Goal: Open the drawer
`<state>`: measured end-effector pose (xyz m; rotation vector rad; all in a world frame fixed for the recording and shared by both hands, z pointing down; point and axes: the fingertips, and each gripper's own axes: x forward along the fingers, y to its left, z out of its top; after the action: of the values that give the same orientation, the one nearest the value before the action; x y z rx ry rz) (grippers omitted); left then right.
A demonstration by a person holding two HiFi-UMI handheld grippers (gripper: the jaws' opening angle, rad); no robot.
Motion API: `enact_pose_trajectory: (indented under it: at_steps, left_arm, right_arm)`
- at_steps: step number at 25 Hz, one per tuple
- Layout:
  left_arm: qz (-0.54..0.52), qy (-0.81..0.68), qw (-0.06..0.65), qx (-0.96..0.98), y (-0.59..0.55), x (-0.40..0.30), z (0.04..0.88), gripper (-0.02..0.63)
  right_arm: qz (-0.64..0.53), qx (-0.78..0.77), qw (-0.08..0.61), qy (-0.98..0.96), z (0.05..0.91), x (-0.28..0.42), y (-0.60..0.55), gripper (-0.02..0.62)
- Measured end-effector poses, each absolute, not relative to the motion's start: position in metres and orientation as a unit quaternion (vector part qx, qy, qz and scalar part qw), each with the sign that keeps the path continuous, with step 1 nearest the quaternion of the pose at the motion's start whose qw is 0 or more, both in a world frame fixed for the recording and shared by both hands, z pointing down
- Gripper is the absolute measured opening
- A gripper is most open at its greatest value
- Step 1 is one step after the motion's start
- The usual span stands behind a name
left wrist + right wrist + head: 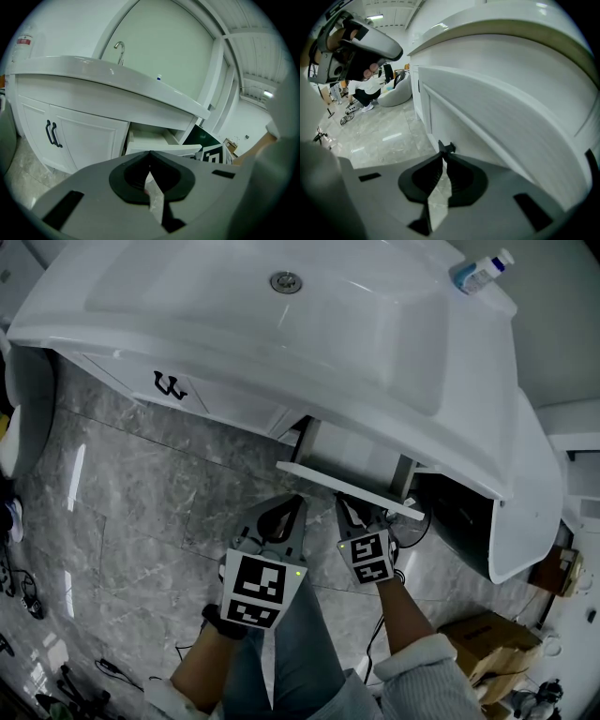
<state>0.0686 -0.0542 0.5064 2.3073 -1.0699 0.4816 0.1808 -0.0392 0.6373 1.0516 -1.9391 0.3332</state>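
A white drawer stands partly pulled out of the vanity under the sink counter. My right gripper is at its front panel, jaws closed on the small black drawer handle, which pokes out past the tips. My left gripper hangs just left of it, below the drawer front and apart from it. In the left gripper view its jaws meet with nothing between them, and the pulled-out drawer shows beyond them.
Left of the drawer are two cabinet doors with black handles. A bottle stands on the counter's back right corner. A dark bin sits under the counter at right, a cardboard box on the marble floor.
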Motion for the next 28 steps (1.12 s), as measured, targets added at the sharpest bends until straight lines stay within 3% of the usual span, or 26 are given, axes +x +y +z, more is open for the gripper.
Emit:
enact_pose_trajectory:
  at_steps: [28]
  left_arm:
    - [0.194,-0.377,0.270,0.865,-0.045,0.073,0.510,0.015]
  right_arm:
    - [0.110,0.440,0.457,-0.766,0.648,0.174,-0.004,0.029]
